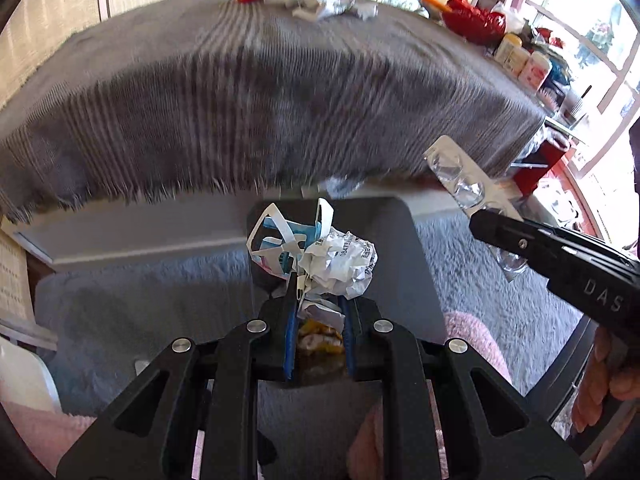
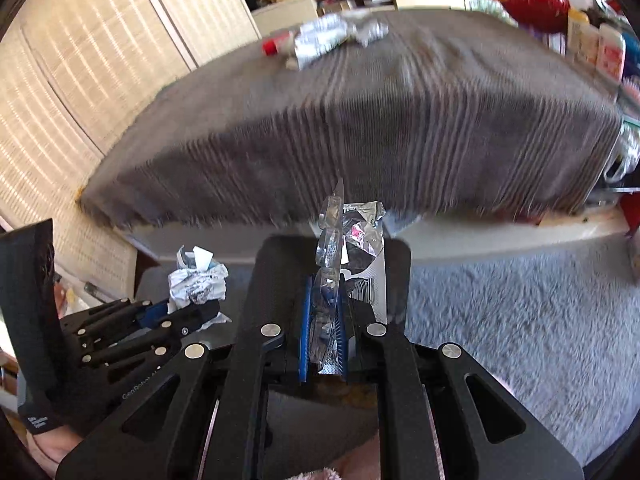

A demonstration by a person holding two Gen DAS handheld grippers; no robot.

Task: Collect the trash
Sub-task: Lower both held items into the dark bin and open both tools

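A crumpled white paper ball (image 1: 340, 264) tangled with white plastic rings (image 1: 276, 236) — held aloft. A clear, emptied pill blister strip (image 2: 330, 256) — upright, pinched. More crumpled wrappers (image 1: 332, 2) lie on the grey blanket's far edge.

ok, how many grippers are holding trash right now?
2. Left gripper clamps crumpled white paper with a plastic ring carrier; right gripper clamps a clear blister pack. More litter sits on the grey cloth.

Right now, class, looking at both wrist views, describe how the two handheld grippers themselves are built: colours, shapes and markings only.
Both are matte black. The left gripper and right gripper have angular linkage arms with cut-out slots, round silver pivot pins, and blue ribbed pads lining the fingers. White lettering marks the bodies: "DAS" on the right, "GenRobot" on the left. No cables show.
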